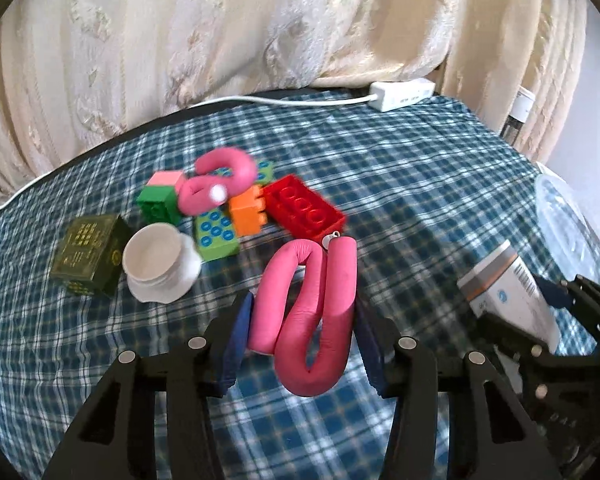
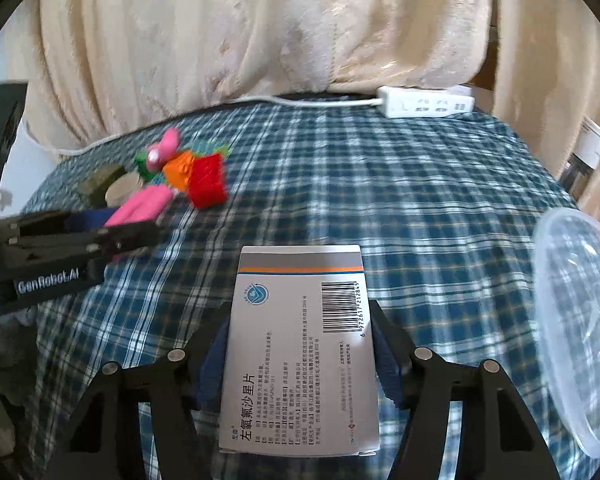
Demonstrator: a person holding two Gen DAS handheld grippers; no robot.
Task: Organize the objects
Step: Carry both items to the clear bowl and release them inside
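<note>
Pinching a soft, bendy pink roller just right of the blocks, the left gripper squeezes its folds, while the right gripper clamps a light, stiff box by its long edges, nearer the tub.

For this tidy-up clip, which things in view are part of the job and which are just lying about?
Part of the job:
- bent pink foam roller, gripped in the left claw
- medicine box, gripped in the right claw
- clear plastic tub
- toy brick pile, second pink roller, white cup, dark green box

Lying about:
- white power strip
- curtain
- plaid cloth
</note>
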